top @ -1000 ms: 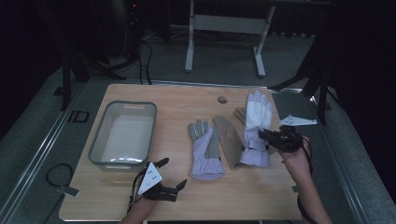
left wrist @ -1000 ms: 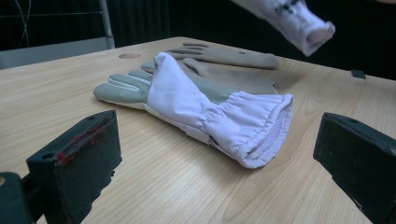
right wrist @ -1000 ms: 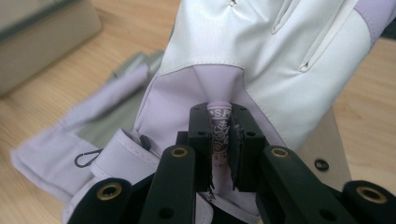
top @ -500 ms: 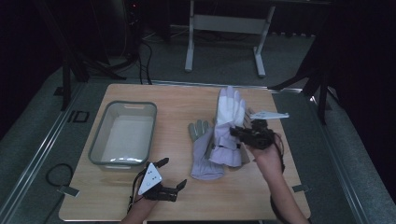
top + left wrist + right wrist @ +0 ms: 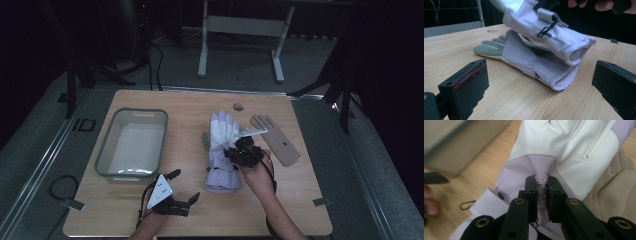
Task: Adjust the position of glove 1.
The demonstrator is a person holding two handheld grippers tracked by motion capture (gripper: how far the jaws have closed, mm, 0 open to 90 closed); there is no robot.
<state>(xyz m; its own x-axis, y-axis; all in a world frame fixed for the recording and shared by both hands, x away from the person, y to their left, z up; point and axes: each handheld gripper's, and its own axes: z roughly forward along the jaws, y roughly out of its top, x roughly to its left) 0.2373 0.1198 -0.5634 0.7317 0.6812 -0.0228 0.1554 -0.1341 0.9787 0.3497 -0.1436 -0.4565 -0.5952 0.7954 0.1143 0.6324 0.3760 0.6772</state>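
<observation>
High view showed the left gripper (image 5: 181, 187) resting at the near edge of the wooden table (image 5: 190, 105), its jaws spread wide with nothing between them. Just beyond it, the right gripper (image 5: 235, 148) was clamped on a white-and-lilac glove (image 5: 223, 131), lifted over a second glove (image 5: 524, 60) lying flat on the wood. Farther off sat a grey tub (image 5: 132, 142) at the left and a tan hand-shaped cutout (image 5: 276, 140) at the right.
</observation>
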